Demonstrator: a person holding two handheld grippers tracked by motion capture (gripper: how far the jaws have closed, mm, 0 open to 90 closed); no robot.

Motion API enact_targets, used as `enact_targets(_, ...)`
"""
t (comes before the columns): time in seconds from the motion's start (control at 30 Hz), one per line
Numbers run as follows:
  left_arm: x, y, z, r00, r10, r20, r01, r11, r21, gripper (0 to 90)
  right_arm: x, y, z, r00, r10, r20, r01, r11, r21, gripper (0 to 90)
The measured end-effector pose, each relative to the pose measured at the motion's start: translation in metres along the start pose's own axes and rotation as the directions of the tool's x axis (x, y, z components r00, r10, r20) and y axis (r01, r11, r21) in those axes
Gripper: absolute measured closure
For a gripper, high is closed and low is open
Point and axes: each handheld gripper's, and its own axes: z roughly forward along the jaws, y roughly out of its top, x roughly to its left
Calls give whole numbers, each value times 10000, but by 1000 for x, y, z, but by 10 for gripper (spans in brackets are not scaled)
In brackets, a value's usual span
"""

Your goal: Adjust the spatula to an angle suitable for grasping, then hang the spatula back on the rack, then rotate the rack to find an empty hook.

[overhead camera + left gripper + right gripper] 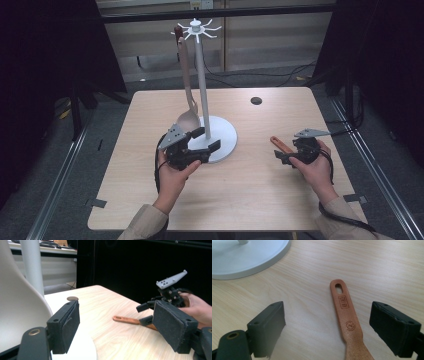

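A white stand with a hook wheel on top rises from a round base. A pale spoon hangs from one hook, its bowl low beside the pole. My left gripper is open over the base, close to the foot of the pole, with nothing between its pads. In the left gripper view the spoon bowl and pole stand just left of its jaws. A brown wooden utensil handle lies flat on the table between the open jaws of my right gripper, untouched. The right gripper sits at the table's right.
The light wooden table has a small dark round hole at the back right. Dark curtains and metal rails flank it, and cables lie on the floor behind. The stand's base lies up and left of the right gripper.
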Motion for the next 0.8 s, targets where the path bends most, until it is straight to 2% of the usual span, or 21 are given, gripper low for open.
enact_targets(0.2,-3,-10,2,9997,149,181,-160,9983,568,209,-5,-1,1,10000,34,-5,-34,9999,138,155)
enact_targets(0.23,-4,-11,3,9998,124,143,-130,9989,454,208,-5,-2,2,10000,2,30,-2,9999,163,161)
enact_targets(0.37,-5,-14,4,9996,161,232,-177,9976,672,202,-8,-3,2,10000,0,89,-3,9993,385,191)
enact_targets(0.47,-5,-16,3,9998,169,88,-175,9973,713,202,-11,-3,4,9999,43,128,-51,9983,583,218)
enact_targets(0.57,-4,-17,3,9997,171,185,-184,9973,717,201,-13,-3,5,9997,15,231,-32,9975,709,233)
enact_targets(0.6,-4,-17,3,9999,155,61,-159,9968,787,201,-13,-4,7,9995,-72,320,45,9965,831,256)
enact_targets(0.7,-4,-18,3,9998,178,102,-186,9967,786,201,-13,-5,10,9990,-161,421,116,9946,1030,269)
enact_targets(0.73,-4,-18,3,9996,126,259,-145,9971,742,201,-13,-5,10,9990,-161,421,116,9946,1030,269)
enact_targets(0.8,-5,-17,2,9998,171,102,-178,9969,771,201,-13,-5,12,9981,-240,574,173,9932,1153,285)
